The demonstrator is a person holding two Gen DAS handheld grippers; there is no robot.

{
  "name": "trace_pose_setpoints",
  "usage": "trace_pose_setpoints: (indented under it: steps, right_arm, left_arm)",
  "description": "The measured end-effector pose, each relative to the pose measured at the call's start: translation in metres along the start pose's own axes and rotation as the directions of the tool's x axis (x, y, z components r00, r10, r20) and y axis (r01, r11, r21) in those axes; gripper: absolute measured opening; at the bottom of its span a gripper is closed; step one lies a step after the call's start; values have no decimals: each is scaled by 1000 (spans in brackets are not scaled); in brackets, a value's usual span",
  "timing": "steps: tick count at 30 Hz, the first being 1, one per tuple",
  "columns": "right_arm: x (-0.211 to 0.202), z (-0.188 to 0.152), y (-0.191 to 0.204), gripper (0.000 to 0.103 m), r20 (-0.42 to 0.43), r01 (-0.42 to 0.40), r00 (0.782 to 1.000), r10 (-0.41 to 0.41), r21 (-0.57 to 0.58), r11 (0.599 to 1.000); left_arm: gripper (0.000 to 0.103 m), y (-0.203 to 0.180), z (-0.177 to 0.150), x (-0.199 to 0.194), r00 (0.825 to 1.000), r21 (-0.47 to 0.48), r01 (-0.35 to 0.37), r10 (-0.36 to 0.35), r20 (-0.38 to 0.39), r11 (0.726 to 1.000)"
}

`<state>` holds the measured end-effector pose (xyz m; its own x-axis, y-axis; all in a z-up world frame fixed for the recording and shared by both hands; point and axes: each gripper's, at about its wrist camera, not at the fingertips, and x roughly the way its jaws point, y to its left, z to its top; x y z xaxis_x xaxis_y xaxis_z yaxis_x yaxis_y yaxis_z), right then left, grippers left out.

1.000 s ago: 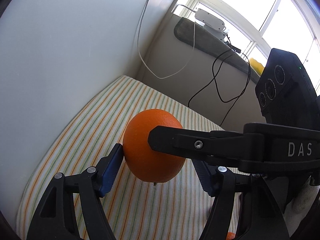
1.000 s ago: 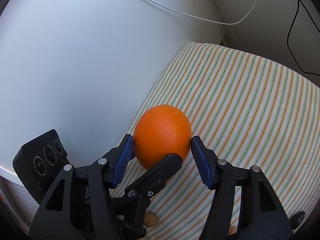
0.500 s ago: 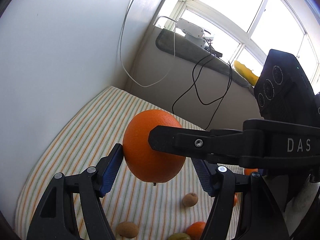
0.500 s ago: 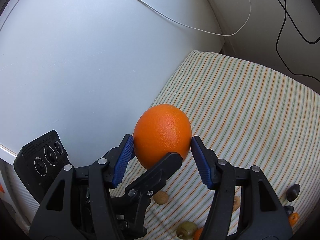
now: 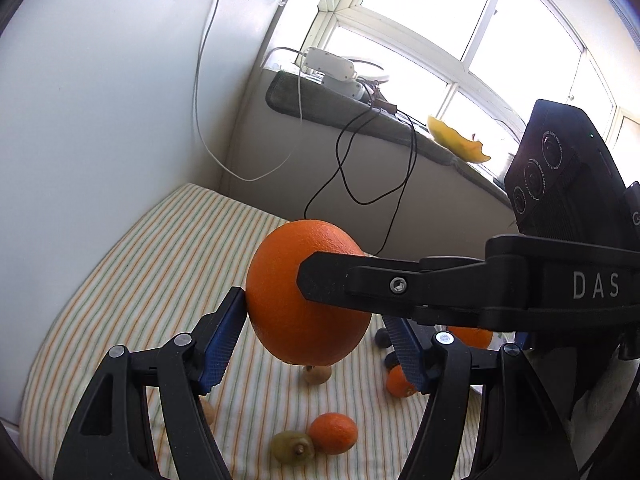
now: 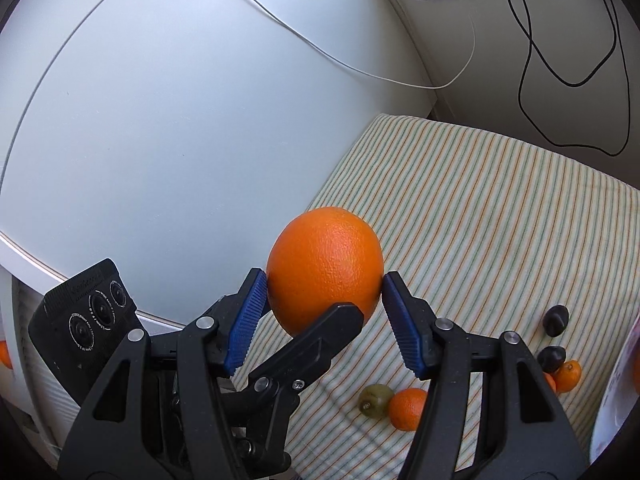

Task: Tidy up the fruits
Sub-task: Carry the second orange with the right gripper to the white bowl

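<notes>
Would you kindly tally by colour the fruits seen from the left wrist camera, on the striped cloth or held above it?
Orange: 4, the large round orange held in the right gripper, plus 3 smaller orange fruits on the striped cloth, one partly hidden
Brown: 2 small brown fruits
Green: 1 small green fruit
Dark: 2 small dark fruits
Total: 9

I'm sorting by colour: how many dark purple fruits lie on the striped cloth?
2. Both small dark purple round fruits lie near the striped cloth's right side, one just beyond the other; more may be hidden.
</notes>
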<state>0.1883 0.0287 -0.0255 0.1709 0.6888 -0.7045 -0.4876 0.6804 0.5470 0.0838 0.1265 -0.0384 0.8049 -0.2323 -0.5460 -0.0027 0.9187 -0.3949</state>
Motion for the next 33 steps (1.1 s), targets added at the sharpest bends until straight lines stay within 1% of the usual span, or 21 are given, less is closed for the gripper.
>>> trace_pose_setpoints:
  steps: [8,13,22,28,33]
  right_arm:
    - [-38,-25,-16,63,33,7,999,-9,45,999]
    - [-62,-42,-27,63,58,45,997,-47,42,998]
    - [-122,-78,-49,63,108,104,988,-113,82,991]
    - [-151,-98,-77,63,126,119,983,-136,131,984]
    - [-171,-115,-98,63,137,130,979,-154,169,977]
  left_arm:
    - [68,-33,-21,-2,999,36,49,-48,-20,998]
    - [68,-58,-30,-1,995,61,93,-91,-40,994]
    - [68,-110,-47,4,983,119,172,-162,-83,978]
    - [68,-143,-61,11,971,149,221,-204,-123,964]
    - [68,-166,-67,22,962,177,251,-225,-152,952]
